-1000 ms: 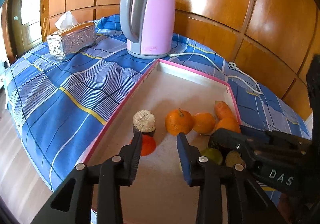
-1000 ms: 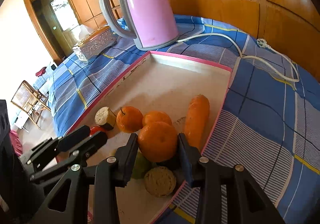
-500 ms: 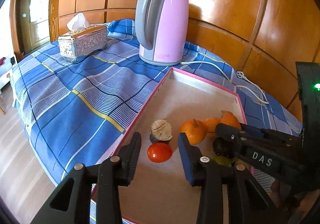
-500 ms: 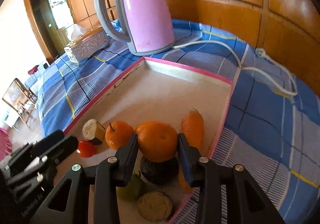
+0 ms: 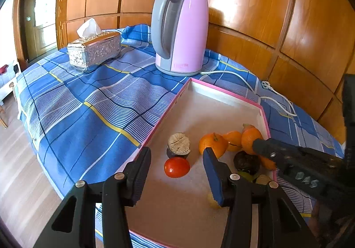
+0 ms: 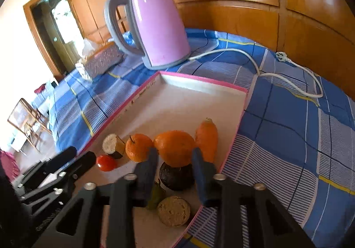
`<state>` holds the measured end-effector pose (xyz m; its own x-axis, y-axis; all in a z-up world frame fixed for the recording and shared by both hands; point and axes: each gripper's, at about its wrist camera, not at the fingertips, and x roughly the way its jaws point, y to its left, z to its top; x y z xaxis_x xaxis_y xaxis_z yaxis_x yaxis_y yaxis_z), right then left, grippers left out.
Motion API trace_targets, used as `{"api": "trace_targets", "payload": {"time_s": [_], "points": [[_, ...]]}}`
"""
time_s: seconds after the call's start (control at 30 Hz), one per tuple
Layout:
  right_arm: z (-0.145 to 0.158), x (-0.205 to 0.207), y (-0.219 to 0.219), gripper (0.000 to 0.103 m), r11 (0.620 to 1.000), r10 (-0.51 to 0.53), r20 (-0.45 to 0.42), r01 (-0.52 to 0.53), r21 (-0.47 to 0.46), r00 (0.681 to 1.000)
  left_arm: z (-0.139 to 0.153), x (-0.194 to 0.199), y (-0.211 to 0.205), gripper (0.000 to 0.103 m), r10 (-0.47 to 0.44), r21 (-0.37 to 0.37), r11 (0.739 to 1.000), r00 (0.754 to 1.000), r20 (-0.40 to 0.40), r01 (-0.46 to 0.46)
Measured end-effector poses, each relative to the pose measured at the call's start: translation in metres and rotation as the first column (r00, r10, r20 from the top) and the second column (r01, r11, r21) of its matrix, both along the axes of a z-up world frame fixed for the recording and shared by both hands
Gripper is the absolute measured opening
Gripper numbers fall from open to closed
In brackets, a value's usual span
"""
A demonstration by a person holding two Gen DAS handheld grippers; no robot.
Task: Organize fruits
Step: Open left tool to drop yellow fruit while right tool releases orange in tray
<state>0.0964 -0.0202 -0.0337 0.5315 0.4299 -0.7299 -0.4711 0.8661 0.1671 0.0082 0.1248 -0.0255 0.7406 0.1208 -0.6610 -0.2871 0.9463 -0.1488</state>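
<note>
right gripper (image 6: 175, 156) clenched on orange (image 6: 174, 147), now lifted over tray (image 6: 199, 79) right edge | left gripper (image 5: 177, 169) released, backed off tomato (image 5: 176, 167) | relocation underway

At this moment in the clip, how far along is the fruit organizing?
All the fruit already sits inside the pink-rimmed tray, mostly clustered at its near right side. In hand: the right gripper is shut on an orange held above a dark fruit. The left gripper is open around the red tomato, not gripping it. The final layout isn't evident.
</note>
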Motion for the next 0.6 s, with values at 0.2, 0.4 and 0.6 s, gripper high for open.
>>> {"api": "trace_targets", "payload": {"time_s": [0.2, 0.4, 0.6], "points": [[-0.006, 0.009, 0.006, 0.028, 0.998, -0.034, 0.029, 0.035, -0.061, 0.999, 0.009, -0.008, -0.003, 0.053, -0.002, 0.013, 1.000, 1.000, 0.020, 0.002], [0.003, -0.001, 0.004, 0.028, 0.999, -0.030, 0.025, 0.031, -0.029, 0.999, 0.012, -0.014, -0.003, 0.054, -0.001, 0.019, 1.000, 1.000, 0.031, 0.001], [0.006, -0.015, -0.002, 0.030, 0.999, -0.054, 0.024, 0.054, -0.007, 0.998, 0.015, -0.022, -0.008, 0.059, -0.011, 0.033, 0.999, 0.999, 0.039, 0.010]]}}
